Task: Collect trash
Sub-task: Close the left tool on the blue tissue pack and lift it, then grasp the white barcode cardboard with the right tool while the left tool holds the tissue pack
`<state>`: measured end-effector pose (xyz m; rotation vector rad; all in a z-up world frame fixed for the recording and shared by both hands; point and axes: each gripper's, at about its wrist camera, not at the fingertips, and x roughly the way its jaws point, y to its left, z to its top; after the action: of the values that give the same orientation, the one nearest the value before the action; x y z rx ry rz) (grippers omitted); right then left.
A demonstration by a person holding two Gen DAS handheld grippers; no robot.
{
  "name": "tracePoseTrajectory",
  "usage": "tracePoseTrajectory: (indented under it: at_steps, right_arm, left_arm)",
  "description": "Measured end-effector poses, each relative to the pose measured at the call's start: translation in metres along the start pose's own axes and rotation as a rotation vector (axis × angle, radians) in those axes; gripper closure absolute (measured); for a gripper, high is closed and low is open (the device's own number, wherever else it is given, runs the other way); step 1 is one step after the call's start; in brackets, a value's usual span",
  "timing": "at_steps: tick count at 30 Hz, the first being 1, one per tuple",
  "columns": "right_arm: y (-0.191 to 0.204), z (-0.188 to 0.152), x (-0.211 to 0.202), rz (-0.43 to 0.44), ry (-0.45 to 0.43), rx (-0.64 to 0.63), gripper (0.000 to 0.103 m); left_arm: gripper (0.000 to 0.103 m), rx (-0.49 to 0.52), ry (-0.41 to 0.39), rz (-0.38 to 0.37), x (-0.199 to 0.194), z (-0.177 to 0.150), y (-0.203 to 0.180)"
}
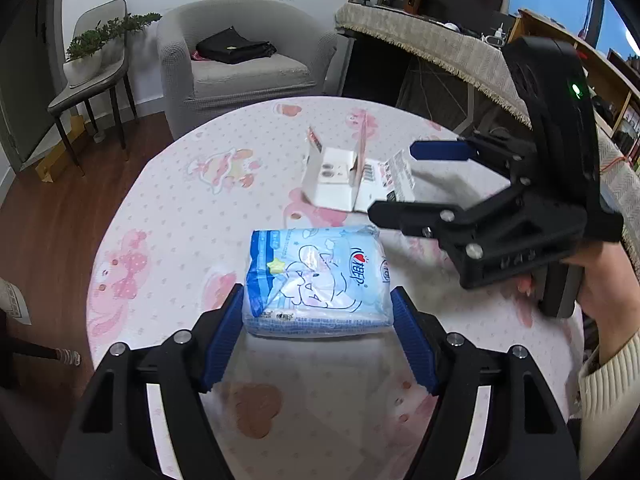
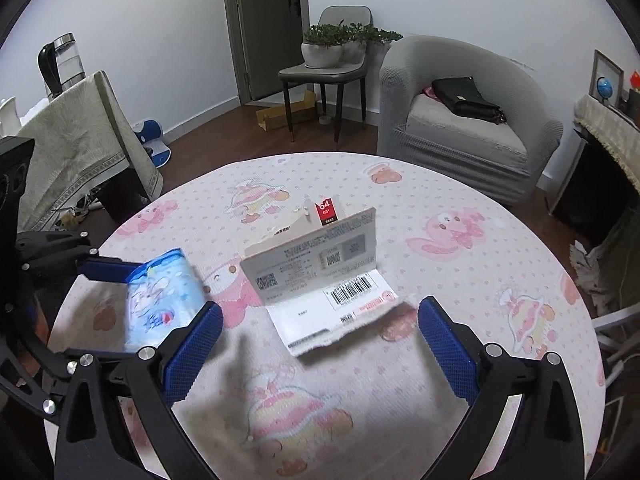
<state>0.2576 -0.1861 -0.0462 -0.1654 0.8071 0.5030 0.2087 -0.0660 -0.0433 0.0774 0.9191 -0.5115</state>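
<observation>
A blue-and-white tissue pack (image 1: pixel 316 280) sits between the blue pads of my left gripper (image 1: pixel 318 300), which is shut on its two sides. In the right wrist view the pack (image 2: pixel 164 300) looks blurred, with one left finger (image 2: pixel 106 271) against it. A torn-open white cardboard box (image 2: pixel 320 264) with barcode labels lies mid-table, one flap standing up. My right gripper (image 2: pixel 320 310) is open just short of the box, nothing between its pads. From the left wrist view the right gripper (image 1: pixel 408 182) hovers with its jaws wide beside the box (image 1: pixel 340 180), held by a hand in a cream sleeve.
The round table (image 2: pixel 460 280) wears a pink cartoon-print cloth. Beyond it stand a grey armchair (image 2: pixel 460 120) with a black bag, a chair with potted plants (image 2: pixel 324 52), and a cloth-draped sideboard (image 1: pixel 432 44). A draped table with a kettle (image 2: pixel 60 60) stands at the left.
</observation>
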Motion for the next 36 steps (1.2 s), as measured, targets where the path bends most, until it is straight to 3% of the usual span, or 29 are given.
tracePoseTrajectory:
  at_steps: [11,21,31,32,33,34,36]
  right_arm:
    - [0.002,0.013,0.014,-0.015,0.006,0.012,0.004]
    - [0.020,0.023,0.023,-0.088,-0.001,-0.051,0.003]
    - [0.015,0.031,0.036,-0.154,0.017,0.050,0.004]
    - [0.013,0.031,0.037,-0.149,0.017,0.062,0.006]
    - [0.012,0.032,0.038,-0.144,0.018,0.079,0.014]
    - [0.010,0.032,0.040,-0.149,0.024,0.093,0.030]
    - [0.009,0.032,0.042,-0.157,0.033,0.104,0.038]
  left_arm:
    - [0.028,-0.043,-0.019,-0.014,-0.019,-0.009,0.030]
    - [0.028,-0.075,-0.039,-0.008,-0.039,-0.020,0.052]
    - [0.028,-0.104,-0.047,0.010,-0.050,-0.024,0.073]
    - [0.028,-0.105,-0.047,0.011,-0.052,-0.025,0.074]
    - [0.028,-0.107,-0.048,0.012,-0.053,-0.025,0.076]
    - [0.028,-0.107,-0.049,0.013,-0.054,-0.026,0.077]
    - [0.028,-0.108,-0.052,0.015,-0.056,-0.026,0.078]
